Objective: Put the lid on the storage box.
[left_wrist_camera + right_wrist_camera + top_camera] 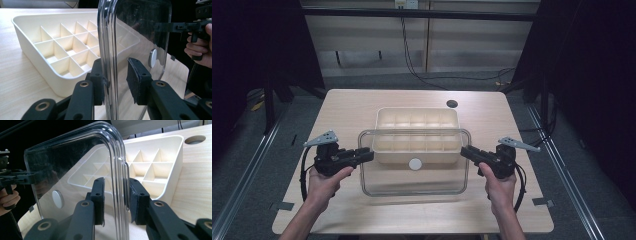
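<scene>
A clear plastic lid (414, 188) with a round silver disc (415, 163) hangs level over the near part of a cream tray (417, 116) divided into several compartments. My left gripper (371, 155) is shut on the lid's left rim, and my right gripper (463, 151) is shut on its right rim. In the left gripper view the jaws (116, 77) clamp the lid's edge (108, 37), with the tray (32, 27) behind and the other gripper (160, 26) across. In the right gripper view the pads (116, 197) squeeze the rim (117, 157), beside the tray (160, 150).
The tray stands on a light wooden table (347, 105) with a round cable hole (452, 104) at the back right. Dark floor, metal rails and a black cable (412, 60) surround the table. A person's hands come in at the bottom edge.
</scene>
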Available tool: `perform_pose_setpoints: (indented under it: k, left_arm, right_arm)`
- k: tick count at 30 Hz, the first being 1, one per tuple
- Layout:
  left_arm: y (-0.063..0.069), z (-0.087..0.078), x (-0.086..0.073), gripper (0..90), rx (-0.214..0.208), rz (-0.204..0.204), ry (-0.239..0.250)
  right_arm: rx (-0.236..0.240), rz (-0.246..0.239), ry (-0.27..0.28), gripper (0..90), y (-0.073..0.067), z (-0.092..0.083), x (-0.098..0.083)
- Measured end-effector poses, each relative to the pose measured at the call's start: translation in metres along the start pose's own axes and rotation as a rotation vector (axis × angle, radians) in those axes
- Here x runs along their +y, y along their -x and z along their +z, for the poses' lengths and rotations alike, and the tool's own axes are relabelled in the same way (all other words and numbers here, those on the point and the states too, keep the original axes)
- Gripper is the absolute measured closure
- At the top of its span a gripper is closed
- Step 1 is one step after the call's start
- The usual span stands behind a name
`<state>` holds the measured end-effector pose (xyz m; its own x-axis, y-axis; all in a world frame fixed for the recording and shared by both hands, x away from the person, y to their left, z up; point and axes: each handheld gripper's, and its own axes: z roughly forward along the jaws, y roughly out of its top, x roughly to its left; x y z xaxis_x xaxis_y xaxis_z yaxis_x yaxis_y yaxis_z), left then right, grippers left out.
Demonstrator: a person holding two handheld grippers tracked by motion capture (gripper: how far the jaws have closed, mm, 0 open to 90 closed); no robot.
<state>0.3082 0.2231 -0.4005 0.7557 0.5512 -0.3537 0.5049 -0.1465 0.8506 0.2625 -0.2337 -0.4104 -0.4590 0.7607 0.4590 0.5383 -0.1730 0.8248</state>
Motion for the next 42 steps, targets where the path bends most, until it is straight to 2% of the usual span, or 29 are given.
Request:
perform_pose_setpoints:
  k: [11,26,42]
  left_arm:
    - [0.0,0.004,0.018,68.5,0.0,0.01,0.016]
    - [-0.004,0.01,0.034,67.8,0.011,0.014,0.025]
    - [-0.009,0.014,0.051,67.1,0.038,0.029,0.04]
  right_arm:
    - [-0.012,-0.015,0.023,68.5,0.003,0.0,0.015]
    - [-0.024,-0.028,0.041,68.4,0.006,0.003,0.038]
    - [-0.022,-0.015,0.064,68.3,0.009,0.01,0.055]
